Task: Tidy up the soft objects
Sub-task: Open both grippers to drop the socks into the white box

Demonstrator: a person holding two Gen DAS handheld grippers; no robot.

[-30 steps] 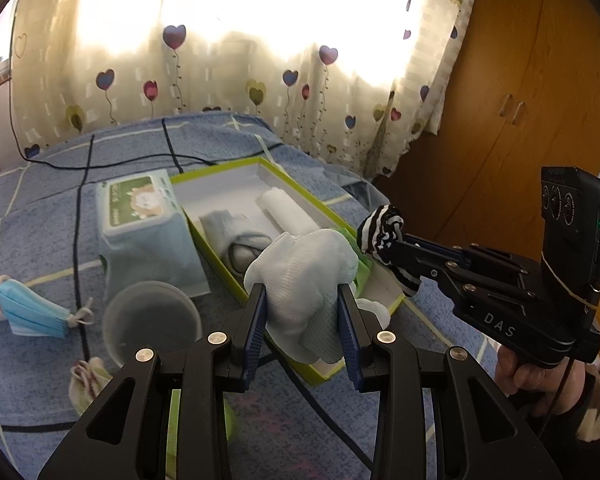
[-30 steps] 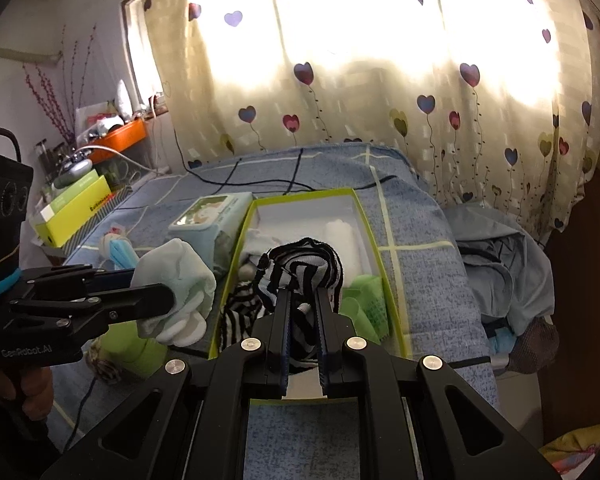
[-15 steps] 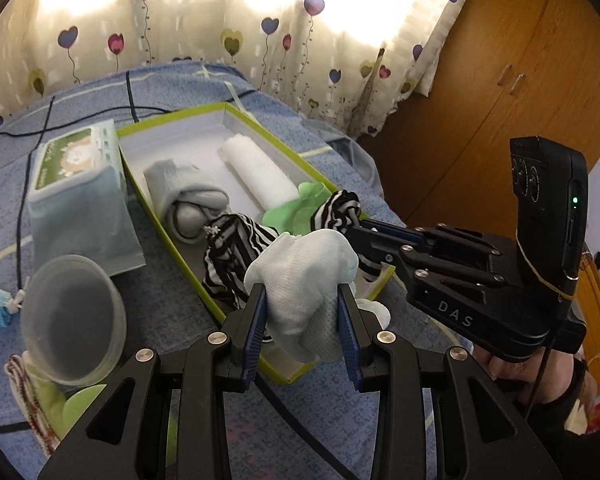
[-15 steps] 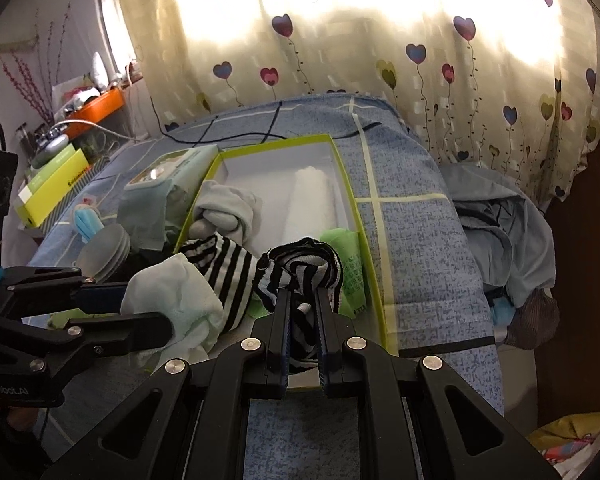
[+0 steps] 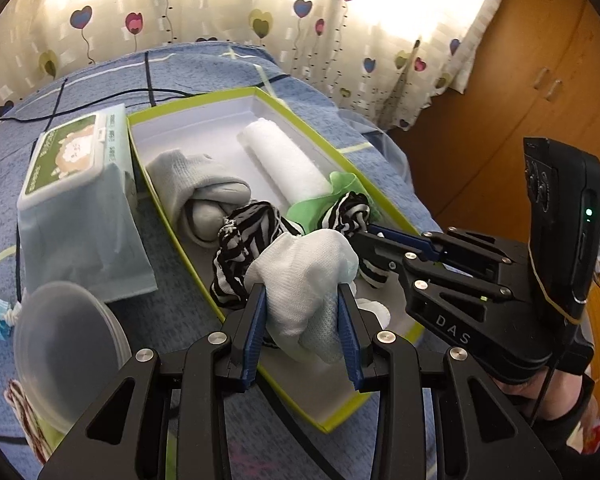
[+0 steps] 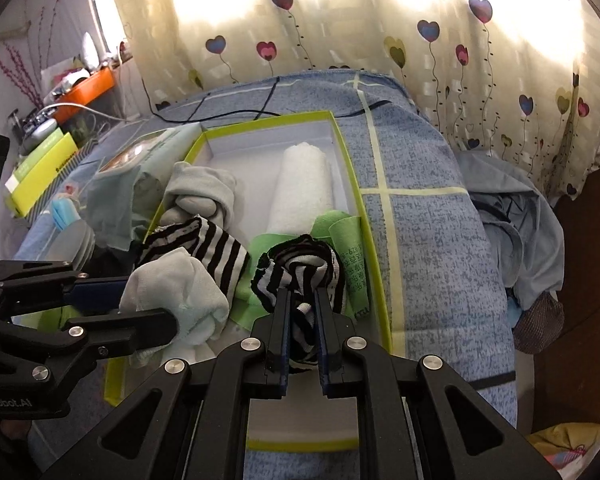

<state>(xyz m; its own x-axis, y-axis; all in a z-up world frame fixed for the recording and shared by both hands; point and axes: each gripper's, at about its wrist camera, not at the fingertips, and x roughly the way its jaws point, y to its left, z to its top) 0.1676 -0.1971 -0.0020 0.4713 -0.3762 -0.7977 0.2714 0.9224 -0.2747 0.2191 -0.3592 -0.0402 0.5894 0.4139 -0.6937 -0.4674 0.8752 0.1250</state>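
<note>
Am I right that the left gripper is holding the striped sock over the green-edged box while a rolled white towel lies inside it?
Not quite: the left gripper holds a pale white sock, as the left wrist view shows. The striped sock is in the right gripper. The rolled white towel does lie inside the green-edged box.

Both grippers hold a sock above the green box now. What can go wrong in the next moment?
1. The left gripper holds the white sock right beside the right gripper with the striped sock; the tools may collide or the fabrics snag.
2. The striped sock trails toward the left wall of the box; part may end up draped over the rim.
3. The near half already holds the green cloth, so a released sock might roll out.
</note>
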